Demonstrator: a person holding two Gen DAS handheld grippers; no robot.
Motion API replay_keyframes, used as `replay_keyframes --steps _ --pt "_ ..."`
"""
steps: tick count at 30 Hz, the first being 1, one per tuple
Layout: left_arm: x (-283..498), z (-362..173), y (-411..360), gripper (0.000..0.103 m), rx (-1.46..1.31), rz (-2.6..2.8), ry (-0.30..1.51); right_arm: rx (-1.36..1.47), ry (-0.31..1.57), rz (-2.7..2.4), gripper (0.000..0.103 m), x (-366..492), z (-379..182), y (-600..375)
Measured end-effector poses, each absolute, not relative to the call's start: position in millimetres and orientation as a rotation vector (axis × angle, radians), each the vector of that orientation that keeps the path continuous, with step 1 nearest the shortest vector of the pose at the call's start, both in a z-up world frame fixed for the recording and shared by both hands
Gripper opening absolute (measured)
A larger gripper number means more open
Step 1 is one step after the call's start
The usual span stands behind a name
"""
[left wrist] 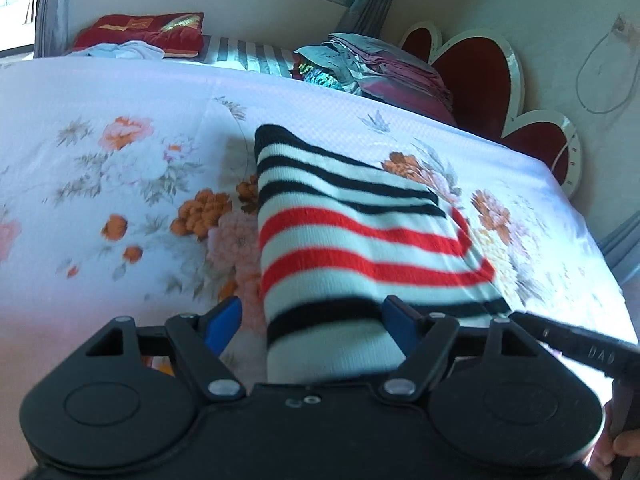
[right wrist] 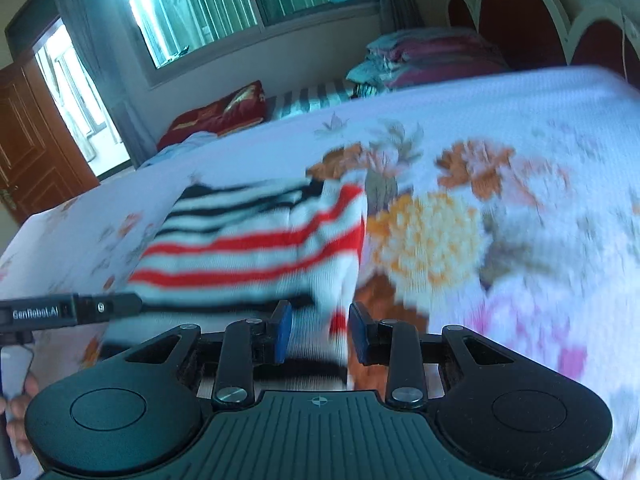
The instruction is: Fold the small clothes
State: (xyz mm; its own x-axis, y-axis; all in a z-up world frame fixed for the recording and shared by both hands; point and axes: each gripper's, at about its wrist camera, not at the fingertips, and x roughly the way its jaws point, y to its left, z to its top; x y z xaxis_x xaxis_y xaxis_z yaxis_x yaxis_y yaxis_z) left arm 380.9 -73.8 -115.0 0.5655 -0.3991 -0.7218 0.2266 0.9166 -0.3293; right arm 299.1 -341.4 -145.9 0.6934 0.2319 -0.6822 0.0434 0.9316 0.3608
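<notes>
Left claw: jaws spread wide, blue pads on either side of the near end of a striped knit garment; the left pad stands clear of the cloth, the right pad sits at its edge, and a grip cannot be confirmed.
Right claw: jaws set narrow, with the garment's near corner lying between the blue pads; whether the pads press on it cannot be told through the blur.
Garment: white ribbed knit with black stripes at the far end, two red stripes across the middle and another black stripe close to the claws; it appears folded over, with a straight left edge and a rounded corner at right.
Where it lies: on a bed covered by a pale sheet printed with orange and pink flowers, roughly mid-bed and just ahead of both claws.
Background: a red cushion and a stack of folded bedding at the bed's far edge, a scalloped red headboard at right, a curtained window beyond.
Hands: fingers at the frame's lower right corner in the left view.
</notes>
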Motion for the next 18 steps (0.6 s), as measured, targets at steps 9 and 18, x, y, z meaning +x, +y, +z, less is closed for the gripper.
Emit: replay_keyframes --steps 9,18 --pt "353.9 -141.8 -64.8 0.079 -0.262 -0.381 0.945 0.364 0.852 0.048 0.032 267.1 -173.8 -341.6" --pt "352.2 -137.0 -68.2 0.079 -0.219 -0.377 0.934 0.414 0.876 0.0 0.033 265.2 -168.7 -338.3"
